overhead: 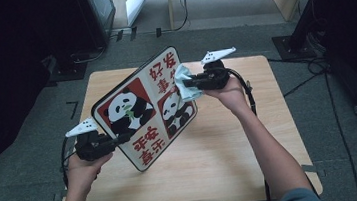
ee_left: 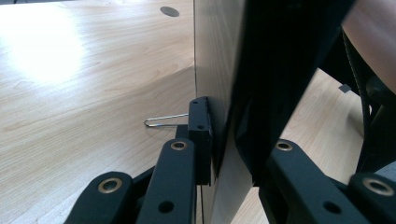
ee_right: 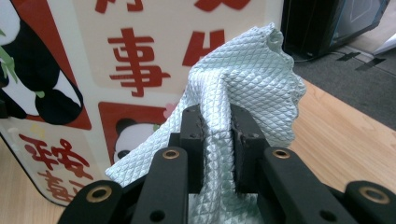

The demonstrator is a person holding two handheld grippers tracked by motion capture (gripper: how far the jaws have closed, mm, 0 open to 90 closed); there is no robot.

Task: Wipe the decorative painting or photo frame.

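Board up off the table [overhead: 223, 166], cloth against its face.

My left tongs [overhead: 115, 141] pinch the board [overhead: 144, 109] at its lower edge, holding it tilted; my right tongs [overhead: 187, 84] pinch the cloth [overhead: 185, 84], touching the printed side. Left gripper view adds the board's plain wood back [ee_left: 215, 70] and a wire clip [ee_left: 163, 120]; right gripper view, the cloth's diamond weave [ee_right: 243, 79].

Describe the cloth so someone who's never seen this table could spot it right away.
Start at the light wooden table, where a big panda board is held tilted up on edge by the left gripper. Against the board's upper right side, the right gripper pinches the cloth. It is the one soft thing there: pale mint green, quilted in small diamonds, bunched.
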